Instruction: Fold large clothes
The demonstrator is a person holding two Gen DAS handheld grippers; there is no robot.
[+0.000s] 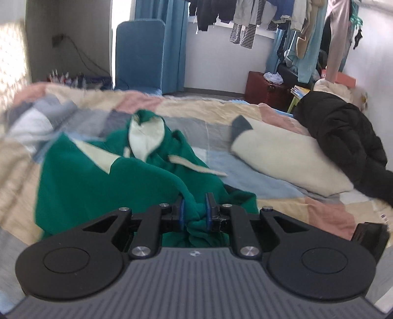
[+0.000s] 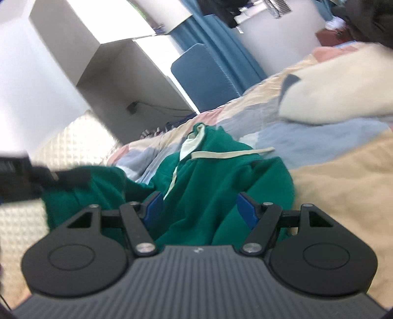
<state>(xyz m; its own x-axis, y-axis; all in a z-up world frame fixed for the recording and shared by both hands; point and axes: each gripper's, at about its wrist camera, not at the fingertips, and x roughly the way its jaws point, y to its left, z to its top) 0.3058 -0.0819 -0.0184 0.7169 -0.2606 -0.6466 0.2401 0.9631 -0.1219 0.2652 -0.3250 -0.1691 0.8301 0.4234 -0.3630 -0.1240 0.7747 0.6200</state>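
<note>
A green hoodie (image 1: 98, 181) with a cream hood lining and cream drawstrings lies crumpled on the patchwork bed cover (image 1: 221, 122). My left gripper (image 1: 195, 211) is shut on a bunched fold of the green hoodie and holds it up. In the right wrist view the hoodie (image 2: 208, 176) lies just ahead of my right gripper (image 2: 200, 208), which is open with green cloth between its blue pads (image 2: 246, 208). The left gripper (image 2: 22, 176) shows there at the left edge, gripping the cloth.
A cream pillow (image 1: 282, 157) and a black puffer jacket (image 1: 343, 142) lie on the bed to the right. A blue chair (image 1: 140, 54), blue curtains, hanging laundry (image 1: 245, 17) and a dark red box (image 1: 267, 90) stand beyond the bed.
</note>
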